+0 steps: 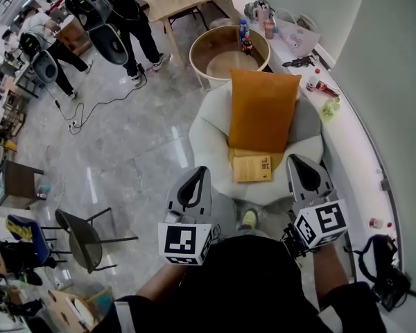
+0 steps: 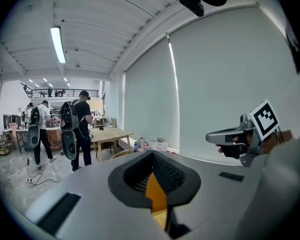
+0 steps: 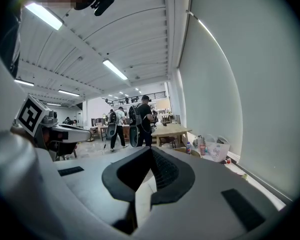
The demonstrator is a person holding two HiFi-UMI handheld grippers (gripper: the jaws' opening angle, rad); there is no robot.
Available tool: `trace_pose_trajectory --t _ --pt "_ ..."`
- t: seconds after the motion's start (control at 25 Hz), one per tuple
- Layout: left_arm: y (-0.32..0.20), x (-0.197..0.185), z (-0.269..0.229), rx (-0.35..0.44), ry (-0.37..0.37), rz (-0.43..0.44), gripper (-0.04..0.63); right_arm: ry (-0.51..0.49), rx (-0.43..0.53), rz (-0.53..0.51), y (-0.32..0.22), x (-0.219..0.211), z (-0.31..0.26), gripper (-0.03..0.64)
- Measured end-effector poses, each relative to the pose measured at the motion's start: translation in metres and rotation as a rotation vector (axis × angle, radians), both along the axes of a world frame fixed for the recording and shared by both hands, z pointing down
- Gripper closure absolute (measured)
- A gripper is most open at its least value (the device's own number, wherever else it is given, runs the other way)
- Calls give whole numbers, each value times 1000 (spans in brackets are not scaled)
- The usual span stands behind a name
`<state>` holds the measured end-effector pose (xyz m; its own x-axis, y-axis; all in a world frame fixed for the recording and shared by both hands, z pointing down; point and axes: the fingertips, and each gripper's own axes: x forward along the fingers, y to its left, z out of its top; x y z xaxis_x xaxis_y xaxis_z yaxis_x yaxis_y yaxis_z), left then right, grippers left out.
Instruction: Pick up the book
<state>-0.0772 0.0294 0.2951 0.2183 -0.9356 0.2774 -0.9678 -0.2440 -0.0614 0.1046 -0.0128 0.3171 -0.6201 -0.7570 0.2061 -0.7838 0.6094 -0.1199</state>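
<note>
Head view shows the book (image 1: pixel 252 168) lying flat on the seat of a pale chair (image 1: pixel 208 127). It sits at the foot of an orange cushion (image 1: pixel 263 109) that leans on the chair's back, and its far edge meets the cushion's bottom edge. The left gripper (image 1: pixel 197 179) and the right gripper (image 1: pixel 299 166) hang on either side of the book, short of it and touching nothing.

Each gripper's own view shows its jaws clenched together with nothing between the pads. Only a sliver of the chair and cushion shows through the slit.

By my reading the task is at its very start: the reach has not begun and the book is untouched. The next move calls for one gripper, probably the right since it is nearer, to part its jaws. It would then dip toward the book's near or side edge. Because the book lies flat on soft upholstery, one jaw likely has to slide under an edge before closing.
</note>
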Motion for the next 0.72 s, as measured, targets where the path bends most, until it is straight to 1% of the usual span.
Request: trace_pose_trajectory --t 0.44,0.72 --pt "-9 5 1 -3 19 26 586 1 -10 16 -3 2 3 605" --pt "-30 2 7 -26 35 33 586 6 -31 27 -22 -2 8 604"
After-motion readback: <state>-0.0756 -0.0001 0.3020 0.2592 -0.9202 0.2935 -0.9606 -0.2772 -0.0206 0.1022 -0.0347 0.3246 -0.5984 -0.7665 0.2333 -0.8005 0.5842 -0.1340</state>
